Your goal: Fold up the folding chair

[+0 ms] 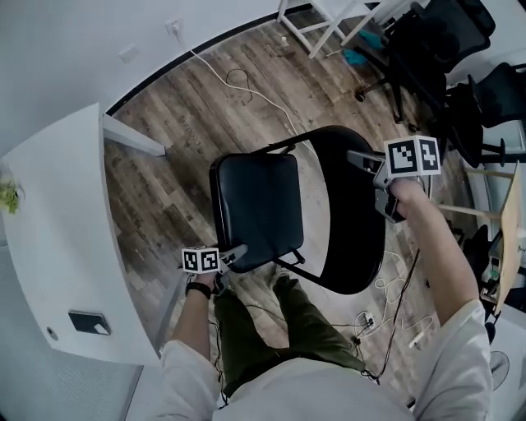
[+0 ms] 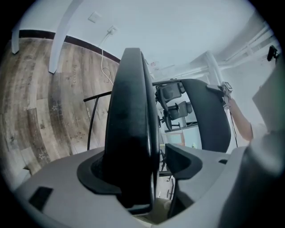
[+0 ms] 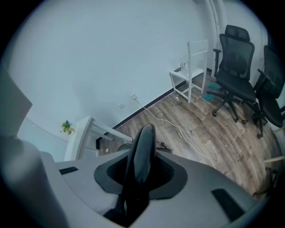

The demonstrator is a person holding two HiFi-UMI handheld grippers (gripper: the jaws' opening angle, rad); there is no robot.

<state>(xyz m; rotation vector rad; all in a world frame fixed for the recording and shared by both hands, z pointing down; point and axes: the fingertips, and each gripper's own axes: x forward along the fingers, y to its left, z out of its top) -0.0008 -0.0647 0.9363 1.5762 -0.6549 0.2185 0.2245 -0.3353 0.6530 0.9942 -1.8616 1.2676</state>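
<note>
The black folding chair stands on the wood floor in front of me, its padded seat (image 1: 255, 205) to the left of its curved backrest (image 1: 357, 214). My left gripper (image 1: 233, 254) is at the seat's front edge. In the left gripper view the seat edge (image 2: 131, 133) lies between the jaws of the left gripper (image 2: 139, 167). It rests against the left pad (image 2: 95, 171), while a thin gap separates it from the right pad (image 2: 182, 161). My right gripper (image 1: 371, 167) is shut on the backrest's top rim (image 3: 141, 151), with both pads of the right gripper (image 3: 140, 174) hugging it.
A white desk (image 1: 57, 247) with a phone (image 1: 89, 322) on it stands close on the left. Black office chairs (image 1: 444, 49) and a white frame (image 1: 329, 20) are beyond the folding chair. Cables (image 1: 246, 86) trail across the floor, more of them by my legs (image 1: 271, 329).
</note>
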